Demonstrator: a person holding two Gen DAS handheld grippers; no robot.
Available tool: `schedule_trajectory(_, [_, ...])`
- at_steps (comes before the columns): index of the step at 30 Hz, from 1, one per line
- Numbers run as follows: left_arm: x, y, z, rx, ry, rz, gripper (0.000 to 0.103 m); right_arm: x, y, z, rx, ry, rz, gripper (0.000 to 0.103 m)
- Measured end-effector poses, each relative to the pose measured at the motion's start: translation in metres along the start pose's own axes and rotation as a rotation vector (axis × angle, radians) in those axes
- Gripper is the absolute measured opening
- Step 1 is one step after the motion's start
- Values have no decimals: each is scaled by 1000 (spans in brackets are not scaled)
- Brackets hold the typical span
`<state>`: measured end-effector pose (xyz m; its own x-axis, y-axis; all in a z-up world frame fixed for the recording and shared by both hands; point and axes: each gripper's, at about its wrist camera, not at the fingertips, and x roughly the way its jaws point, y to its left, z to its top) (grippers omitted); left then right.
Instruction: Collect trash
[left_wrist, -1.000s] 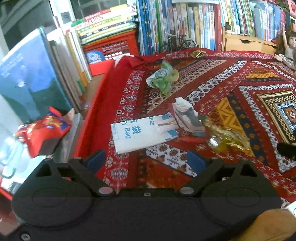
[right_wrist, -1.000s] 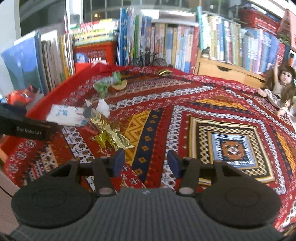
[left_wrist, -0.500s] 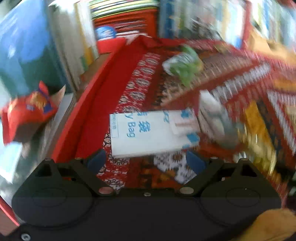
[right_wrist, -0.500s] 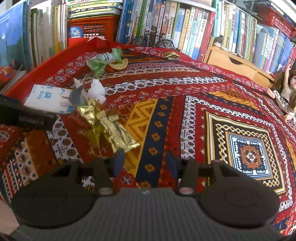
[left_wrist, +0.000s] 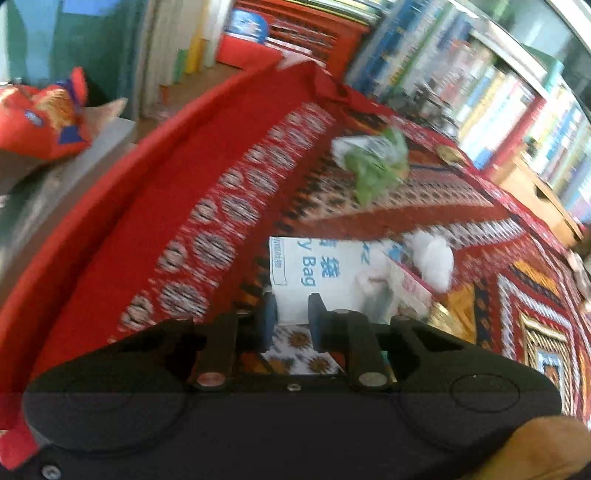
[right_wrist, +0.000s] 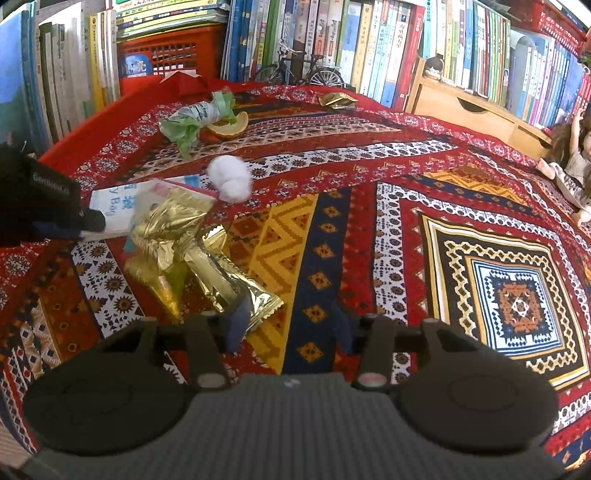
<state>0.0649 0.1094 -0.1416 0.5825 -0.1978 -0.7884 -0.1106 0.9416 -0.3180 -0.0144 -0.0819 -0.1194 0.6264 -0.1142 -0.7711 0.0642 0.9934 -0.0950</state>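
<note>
A white bag (left_wrist: 321, 269) with blue print lies on the patterned cloth (right_wrist: 369, 184). My left gripper (left_wrist: 291, 319) has its fingers drawn close on the bag's near edge; in the right wrist view the left gripper (right_wrist: 88, 221) pinches that same white bag (right_wrist: 114, 203). Crumpled gold foil wrappers (right_wrist: 184, 251) lie just ahead of my right gripper (right_wrist: 290, 328), which is open, its left finger over the wrapper's near end. A white wad (right_wrist: 229, 177), a green wrapper (right_wrist: 195, 118), an orange peel (right_wrist: 229, 127) and a small gold wrapper (right_wrist: 336, 99) lie farther back.
Rows of books (right_wrist: 369, 44) and a red basket (right_wrist: 166, 59) wall the back. A toy bicycle (right_wrist: 295, 70), a wooden drawer box (right_wrist: 465, 107) and a doll (right_wrist: 569, 162) stand along the edges. A red snack bag (left_wrist: 40, 114) rests left, off the cloth.
My left gripper moved forward and down to the white bag and its fingers closed from wide open onto the bag's edge. My right gripper advanced toward the gold wrappers, staying open.
</note>
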Motion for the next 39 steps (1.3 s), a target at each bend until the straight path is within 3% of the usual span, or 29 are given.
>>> schedule_trajectory(4, [-8,-20,-10,163,-19,-11,19,1,-2,0,-5,-1,9,61])
schedule_trajectory(5, [-11,-24,-11,208,-33,0,25,1,-3,0,-2,-1,11,60])
schedule_trajectory(6, [-11,-29,-10,257,-40,9,39,1,-4,1,5,-2,15,60])
schedule_trajectory(12, [-3,-47,-4,435,-77,84,74,5,-9,1,34,4,16,60])
schedule_trajectory(15, [12,-56,-2,549,-70,130,76,5,-9,-1,39,7,16,60])
schedule_trajectory(18, [25,-60,-2,602,-41,137,75,6,-9,-3,49,10,15,60])
schedule_trajectory(24, [20,-71,-18,663,35,-17,74,7,-10,-3,52,9,14,60])
schedule_trajectory(28, [13,-79,-33,764,-66,78,77,7,-11,-2,55,7,14,60])
schedule_trajectory(32, [20,-74,-24,717,-91,136,82,7,-13,-2,69,6,15,60])
schedule_trajectory(35, [29,-68,-11,657,-80,123,83,7,-13,-2,74,5,13,59])
schedule_trajectory(39, [43,-71,-5,676,-82,90,89,7,-13,-3,83,4,16,58])
